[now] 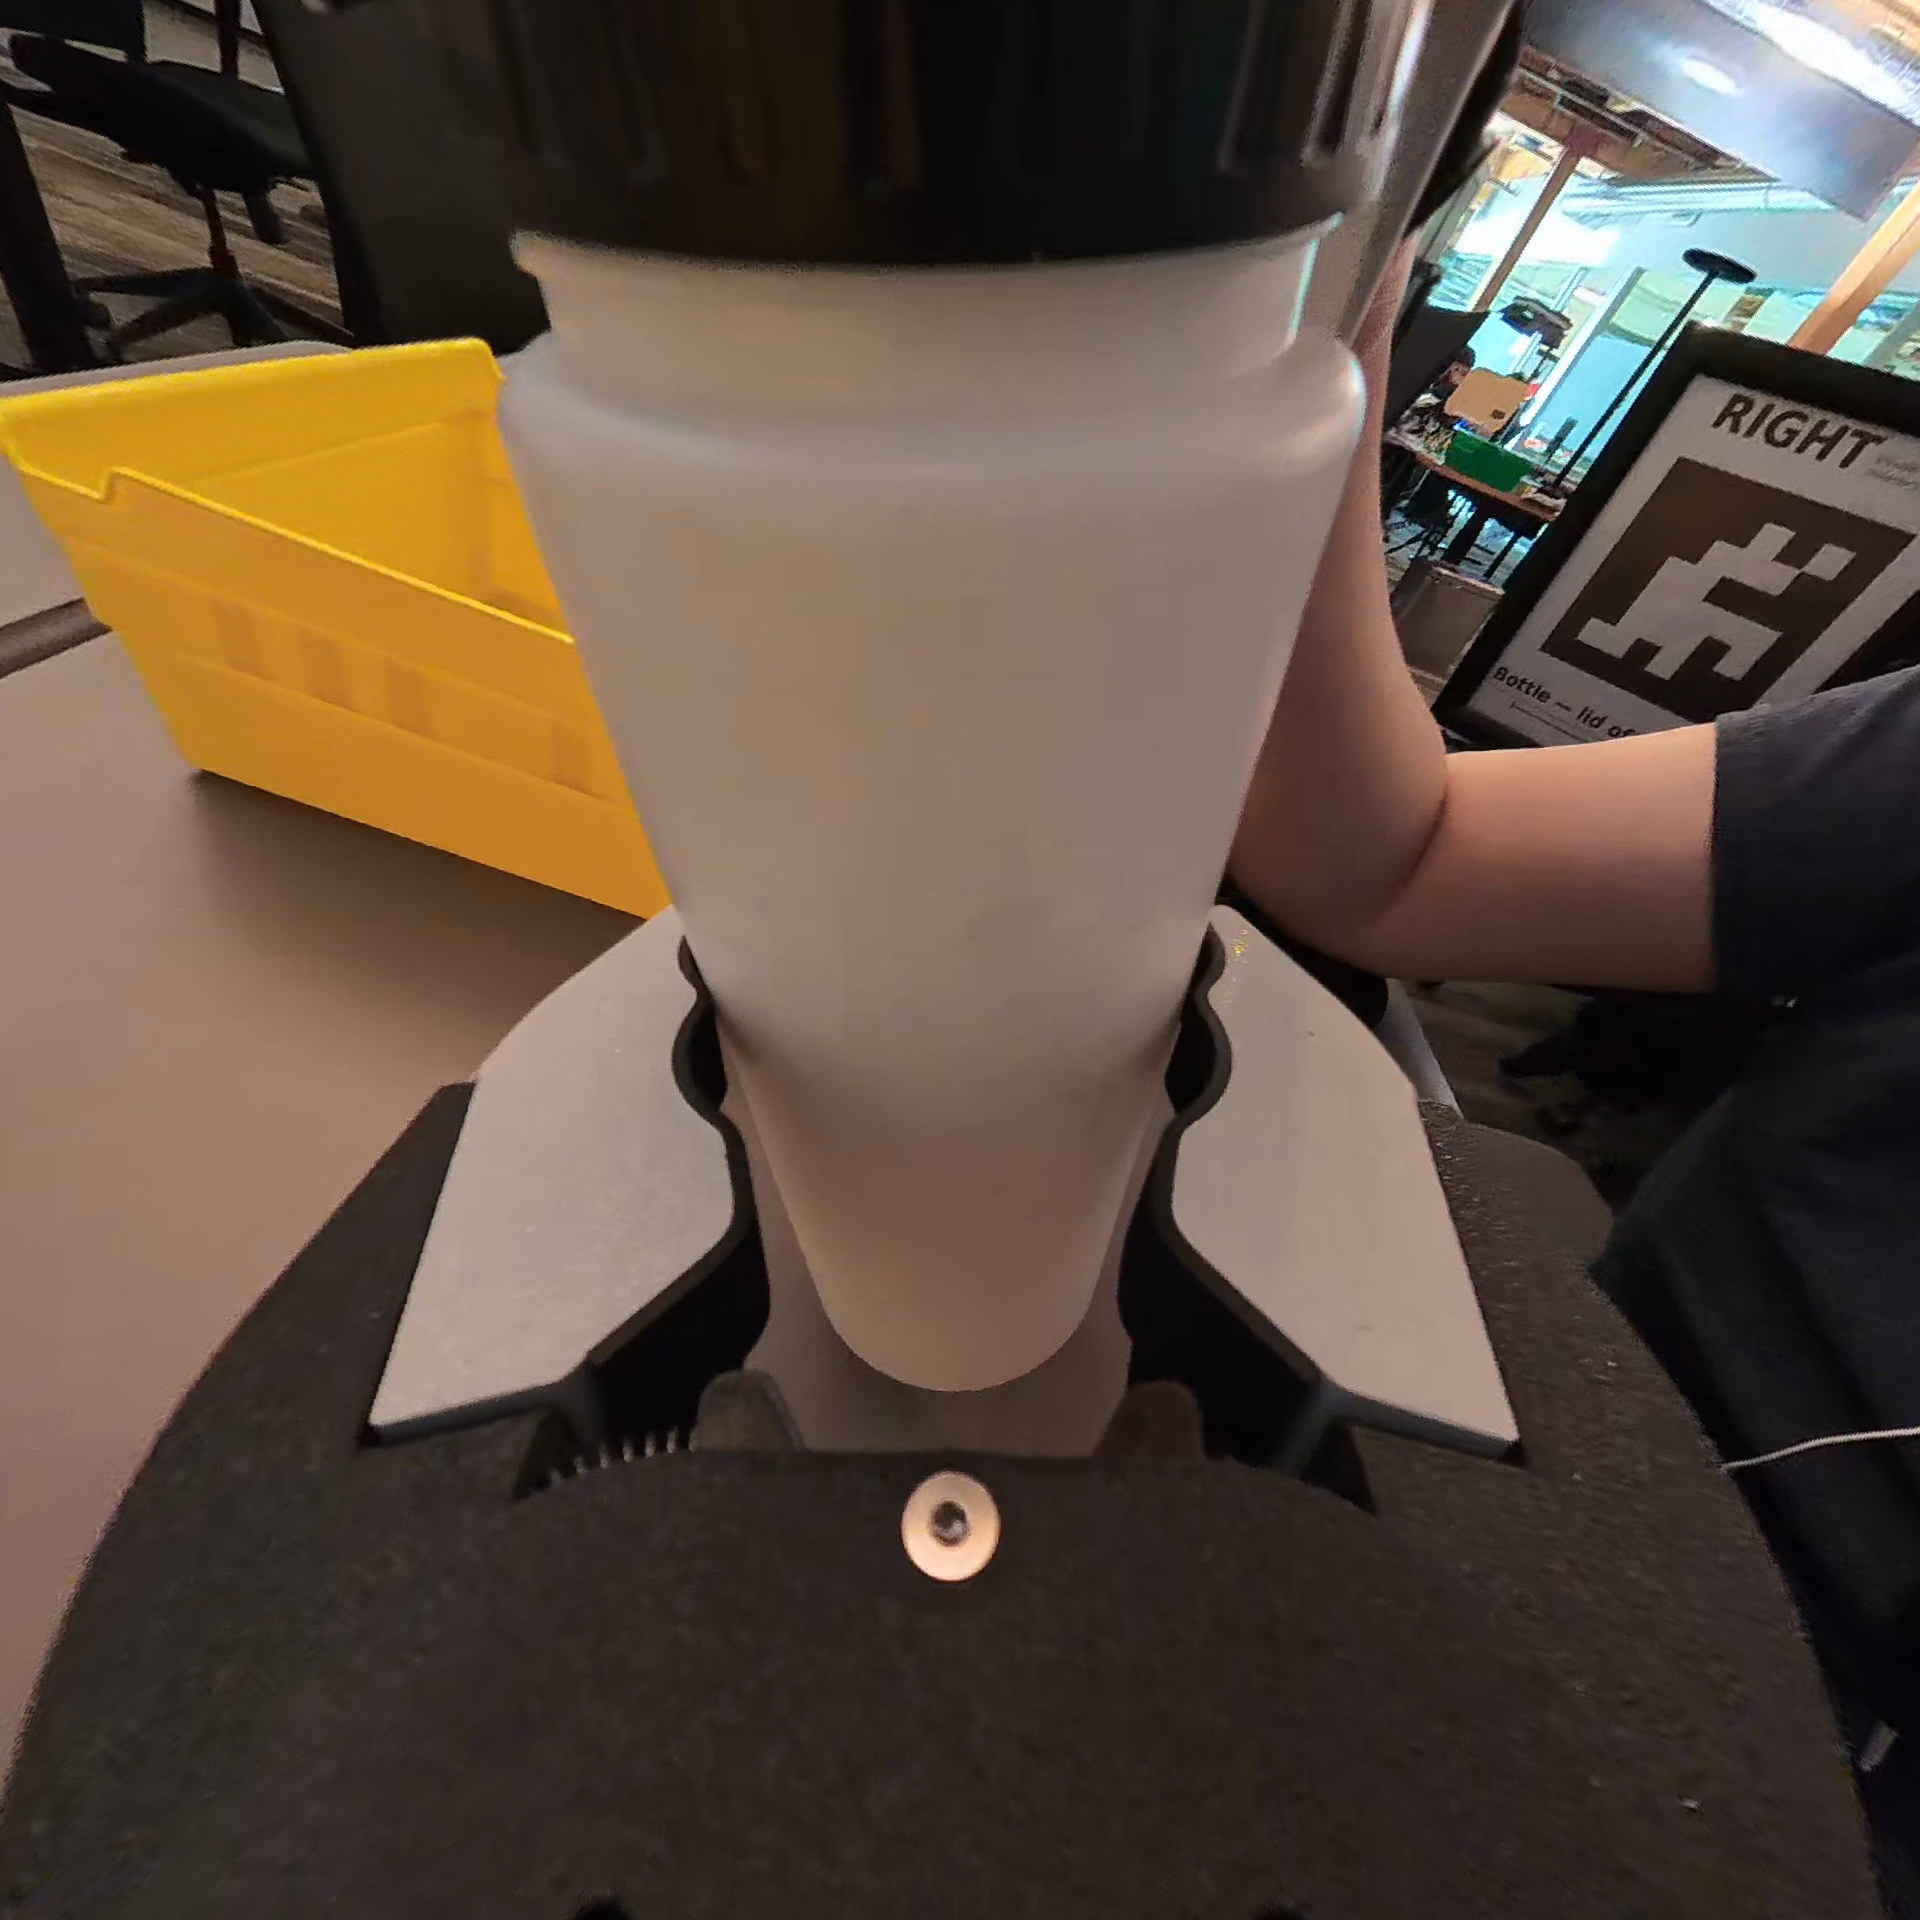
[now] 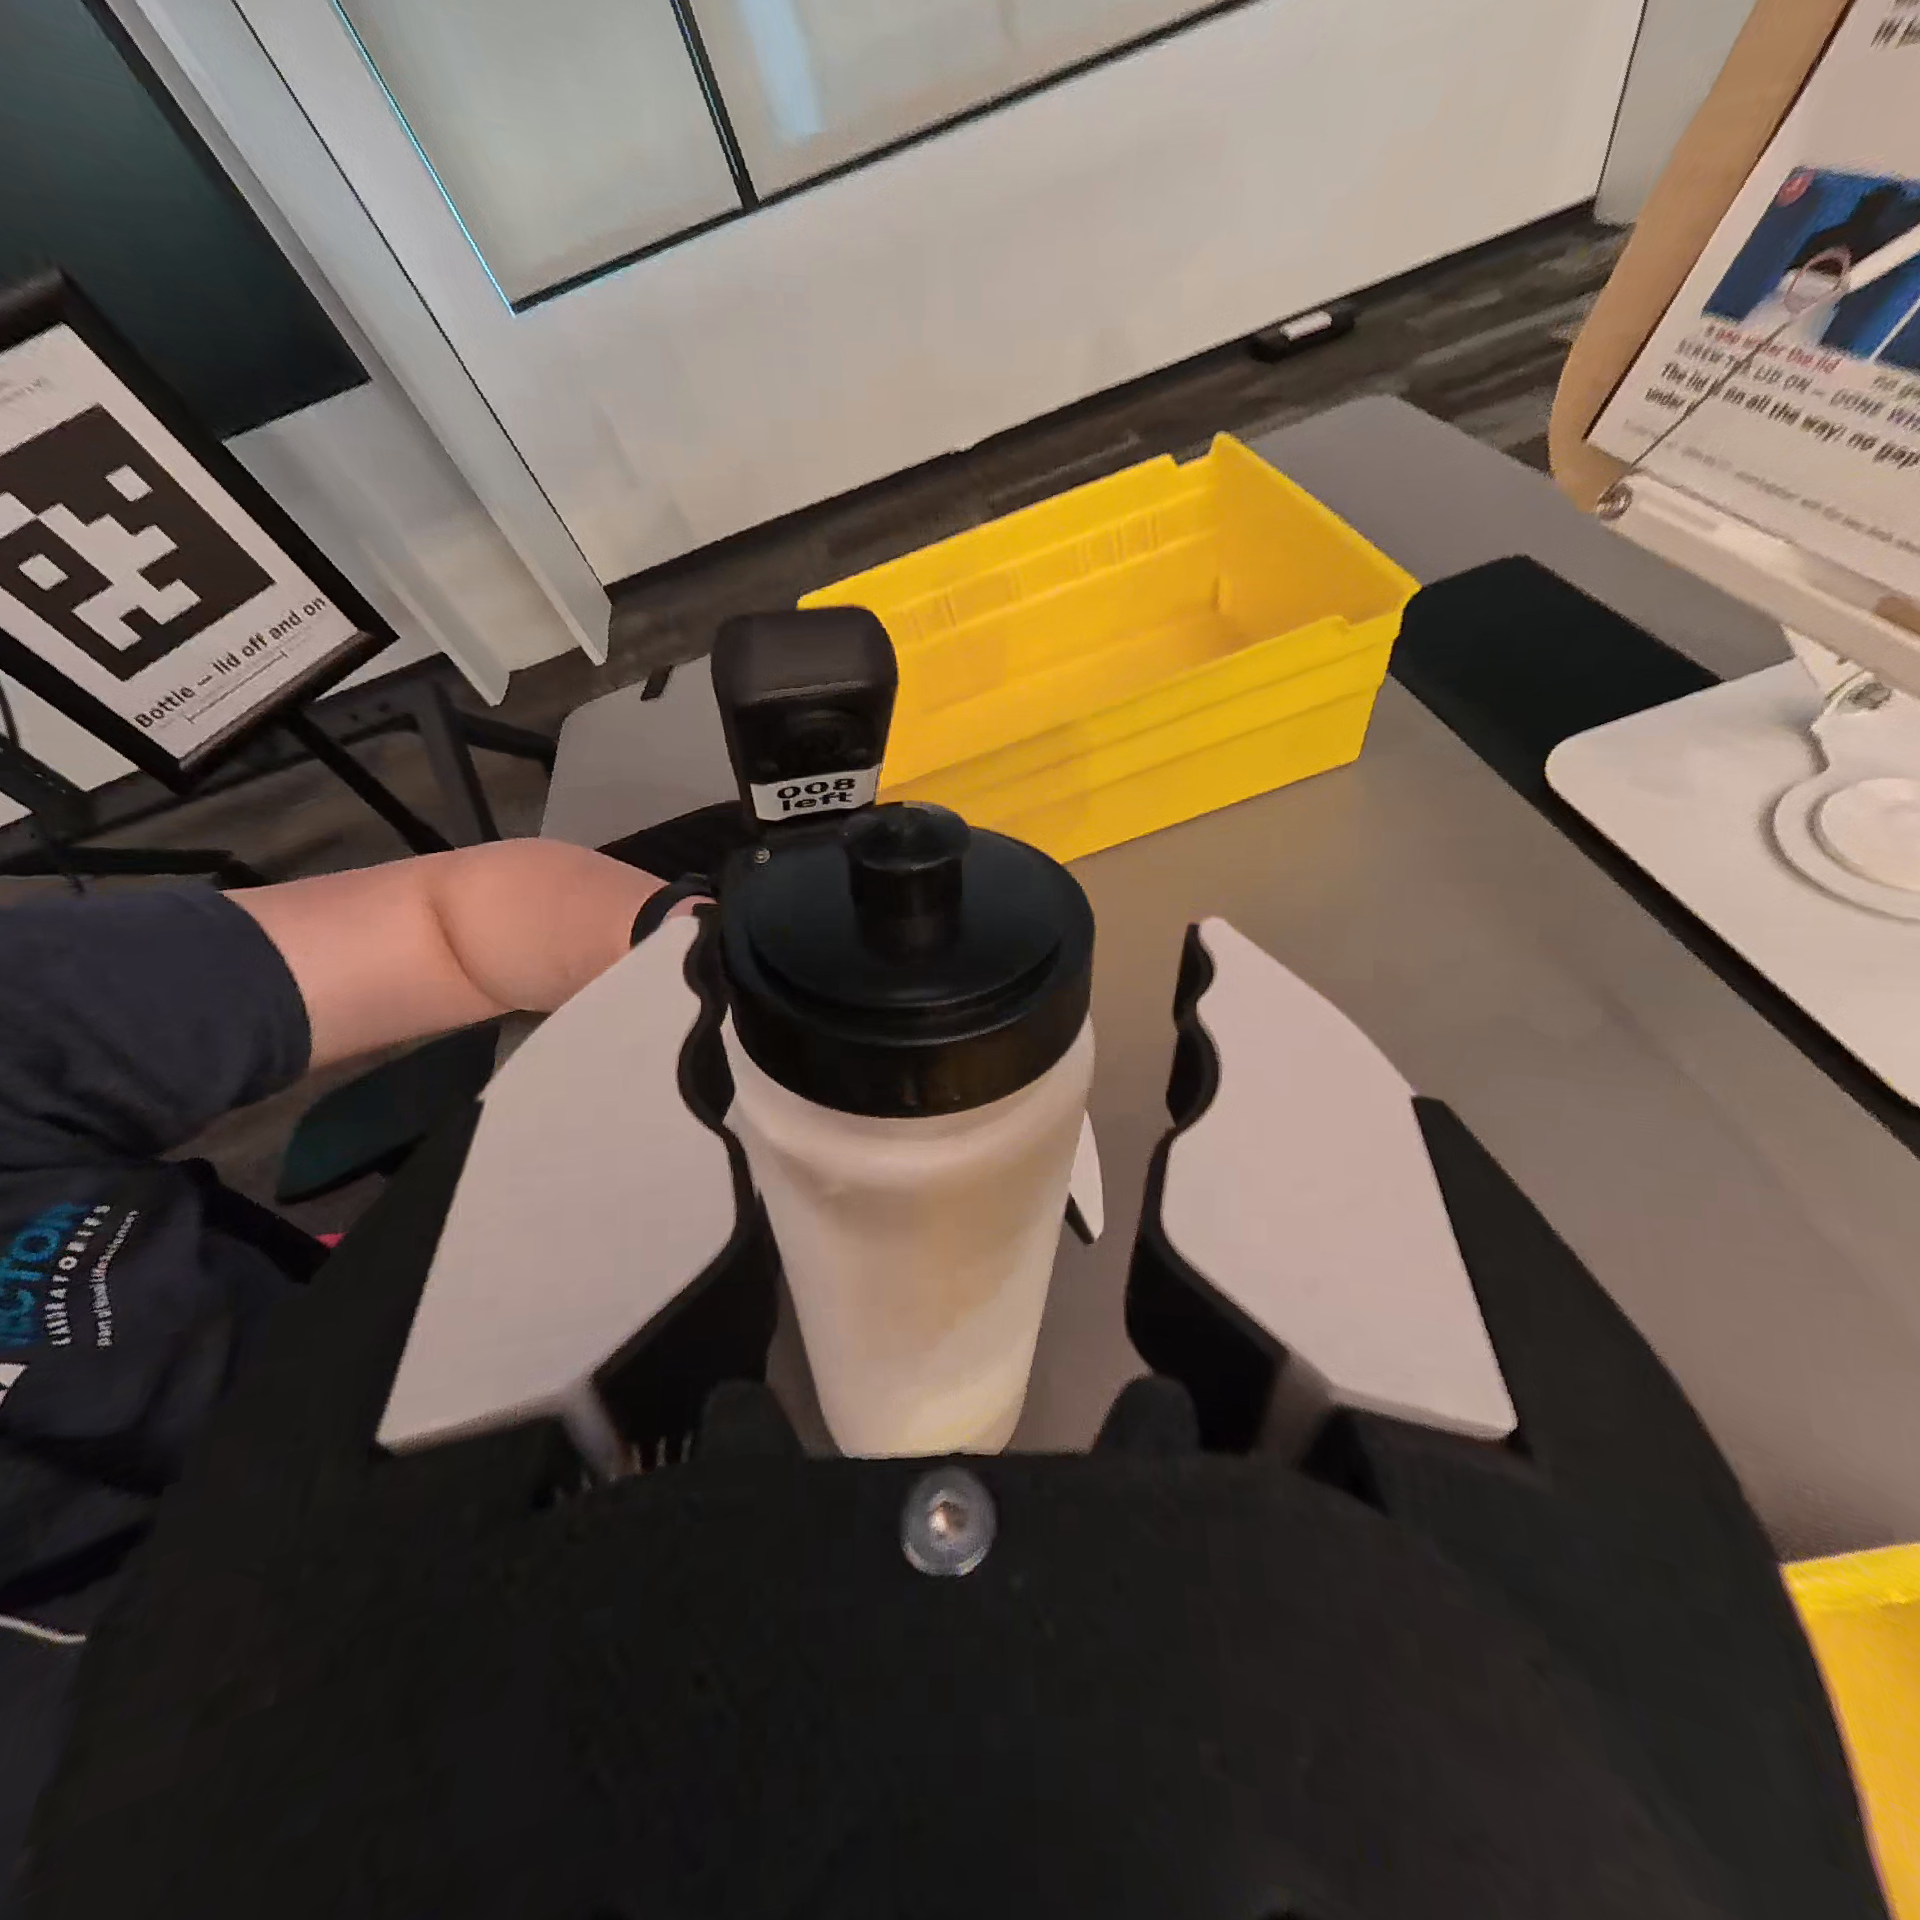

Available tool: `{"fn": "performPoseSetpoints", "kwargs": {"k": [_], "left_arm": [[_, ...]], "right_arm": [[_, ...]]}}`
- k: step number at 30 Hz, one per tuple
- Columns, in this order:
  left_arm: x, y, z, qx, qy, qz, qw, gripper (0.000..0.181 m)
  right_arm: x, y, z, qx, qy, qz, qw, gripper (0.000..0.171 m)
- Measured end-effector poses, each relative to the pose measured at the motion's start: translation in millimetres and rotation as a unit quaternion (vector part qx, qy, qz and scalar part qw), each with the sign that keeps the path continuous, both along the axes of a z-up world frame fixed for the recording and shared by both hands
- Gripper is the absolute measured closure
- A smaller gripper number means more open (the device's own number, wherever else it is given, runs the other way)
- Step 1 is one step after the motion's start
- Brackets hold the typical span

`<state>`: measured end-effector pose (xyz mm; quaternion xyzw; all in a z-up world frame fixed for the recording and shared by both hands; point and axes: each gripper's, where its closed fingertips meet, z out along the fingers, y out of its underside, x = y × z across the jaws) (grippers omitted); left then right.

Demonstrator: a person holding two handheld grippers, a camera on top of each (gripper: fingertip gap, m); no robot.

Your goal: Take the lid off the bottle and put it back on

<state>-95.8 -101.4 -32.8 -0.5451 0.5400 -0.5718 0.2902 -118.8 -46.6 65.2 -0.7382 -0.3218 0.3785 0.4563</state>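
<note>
A white translucent bottle [image 1: 935, 727] with a black screw lid [image 1: 914, 114] stands upright between the fingers of my left gripper [image 1: 951, 935], which is shut on its lower body. In the right wrist view I look down on the bottle [image 2: 914, 1247] and its lid [image 2: 904, 977], which has a spout on top. My right gripper [image 2: 945, 935] is open around the lid: the left finger touches the lid's side and the right finger [image 2: 1278, 1091] stands a little apart. The left gripper's camera [image 2: 805, 707] shows behind the bottle.
A yellow bin [image 1: 343, 644] [image 2: 1132, 665] sits on the grey table [image 2: 1351, 987] behind the bottle. A framed marker sign [image 1: 1704, 561] [image 2: 114, 551] stands beside the table. A white stand base [image 2: 1766, 821] and a paper board are at right. A person's forearm [image 1: 1351, 748] is close.
</note>
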Motion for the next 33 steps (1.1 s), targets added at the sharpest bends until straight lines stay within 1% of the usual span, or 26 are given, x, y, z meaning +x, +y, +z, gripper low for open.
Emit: {"fn": "performPoseSetpoints", "kwargs": {"k": [1,2,5,8,10,11,13,15,17,20,23,27,30,33], "left_arm": [[0,1,-1,-0.004,0.001,0.001,1.000,0.096],[0,2,-1,-0.004,0.002,0.004,1.000,0.096],[0,5,-3,-0.004,0.009,0.011,1.000,0.096],[-2,1,2,-0.011,0.002,-0.006,1.000,0.096],[-5,-12,8,-0.020,-0.013,-0.047,0.999,0.096],[-9,-23,14,-0.033,-0.025,-0.082,0.996,0.096],[-17,-48,29,-0.070,-0.048,-0.158,0.984,0.096],[-23,-66,40,-0.089,-0.066,-0.205,0.973,0.096],[-22,-70,44,-0.087,-0.074,-0.202,0.973,0.096],[-18,-63,42,-0.072,-0.070,-0.176,0.979,0.096],[-16,-53,37,-0.061,-0.062,-0.155,0.984,0.096],[-15,-48,32,-0.049,-0.055,-0.141,0.987,0.096],[-15,-46,33,-0.045,-0.055,-0.139,0.988,0.096],[-15,-46,31,-0.032,-0.050,-0.135,0.989,0.096]], "right_arm": [[-1,-1,-1,-0.007,0.002,0.003,1.000,0.091],[-3,-3,-2,-0.011,0.004,0.013,1.000,0.099],[-2,-3,-11,-0.018,-0.025,0.013,0.999,0.100],[-6,-3,-6,0.002,-0.025,0.019,1.000,0.101],[-10,-11,-2,0.002,-0.014,0.046,0.999,0.101],[-13,-18,2,0.001,0.001,0.072,0.997,0.101],[-17,-36,17,0.003,0.053,0.135,0.989,0.102],[-20,-53,33,0.008,0.109,0.198,0.974,0.102],[-20,-56,39,0.005,0.134,0.212,0.968,0.102],[-21,-55,38,-0.012,0.145,0.215,0.966,0.102],[-21,-52,33,-0.022,0.133,0.201,0.970,0.101],[-16,-50,33,-0.046,0.144,0.202,0.968,0.101],[-11,-45,30,-0.029,0.132,0.189,0.973,0.102],[-12,-47,26,-0.022,0.121,0.201,0.972,0.102]]}}
